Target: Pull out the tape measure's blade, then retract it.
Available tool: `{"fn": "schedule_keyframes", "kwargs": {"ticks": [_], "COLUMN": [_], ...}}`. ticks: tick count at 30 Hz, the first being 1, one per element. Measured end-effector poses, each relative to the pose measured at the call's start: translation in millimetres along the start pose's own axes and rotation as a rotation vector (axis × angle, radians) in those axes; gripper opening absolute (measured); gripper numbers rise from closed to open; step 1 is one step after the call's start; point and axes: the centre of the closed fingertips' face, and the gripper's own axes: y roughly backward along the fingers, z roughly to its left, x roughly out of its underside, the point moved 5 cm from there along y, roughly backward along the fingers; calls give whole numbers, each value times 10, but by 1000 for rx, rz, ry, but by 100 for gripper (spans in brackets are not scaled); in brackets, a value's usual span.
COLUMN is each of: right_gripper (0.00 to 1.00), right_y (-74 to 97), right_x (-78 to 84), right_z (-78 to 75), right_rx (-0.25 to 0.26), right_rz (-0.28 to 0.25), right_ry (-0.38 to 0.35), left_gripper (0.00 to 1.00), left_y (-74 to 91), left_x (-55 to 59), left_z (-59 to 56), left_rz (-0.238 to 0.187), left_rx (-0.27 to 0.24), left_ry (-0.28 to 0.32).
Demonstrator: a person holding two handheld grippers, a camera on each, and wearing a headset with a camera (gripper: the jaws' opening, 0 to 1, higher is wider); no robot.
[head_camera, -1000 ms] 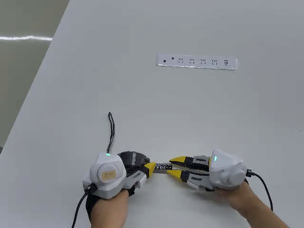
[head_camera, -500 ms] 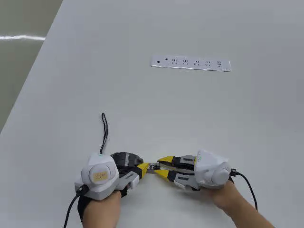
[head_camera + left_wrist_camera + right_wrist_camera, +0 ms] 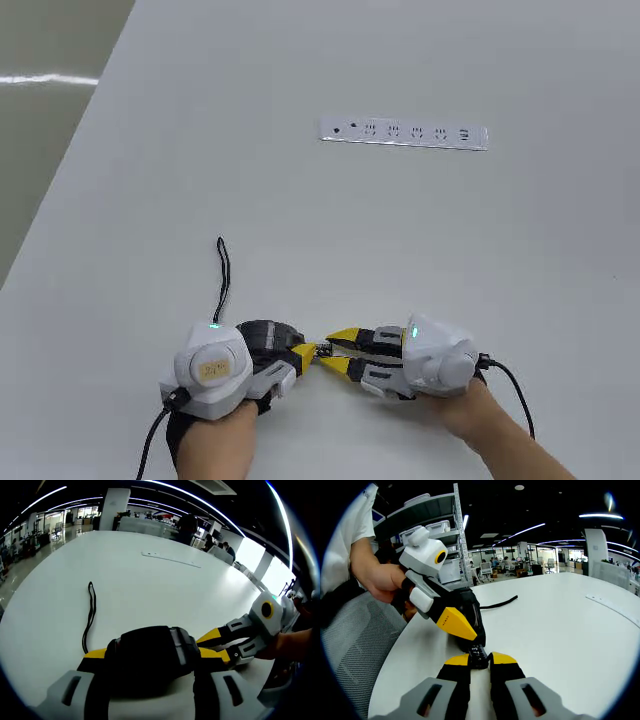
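Observation:
The black tape measure (image 3: pixel 266 339) sits low on the white table (image 3: pixel 300 200), clamped in my left gripper (image 3: pixel 290 355); its dark case (image 3: pixel 150 655) bulges between the yellow jaws in the left gripper view. Its black wrist strap (image 3: pixel 222 275) trails away across the table. A very short piece of blade (image 3: pixel 478 655) sticks out of the case (image 3: pixel 467 612). My right gripper (image 3: pixel 335 350) is shut on that blade tip, and its yellow fingertips (image 3: pixel 502 659) nearly touch the case.
A white power strip (image 3: pixel 403 133) lies flat at the far middle of the table. The table's left edge (image 3: pixel 60 180) drops to a grey floor. A person's hand (image 3: pixel 382 582) holds the left gripper over a mesh chair.
The right gripper has moved left toward the tape measure case, and the exposed length of blade has shrunk to almost nothing. The left gripper still clamps the case.

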Motion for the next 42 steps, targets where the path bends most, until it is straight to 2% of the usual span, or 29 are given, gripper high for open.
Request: {"fn": "schedule_keyframes", "kwargs": {"ticks": [15,42], "right_gripper": [11,10], "right_y": [-15,-189], "right_x": [13,-29], "right_z": [12,42], "right_rx": [-8,-30], "right_rz": [7,24], "right_ry": [-10,16], "left_gripper": [64,64], "left_y": [-2,0], "left_x": [2,-5], "left_z": [5,18], "left_rz": [1,-2], "left_rx": [2,11], "left_ry": [4,18]}}
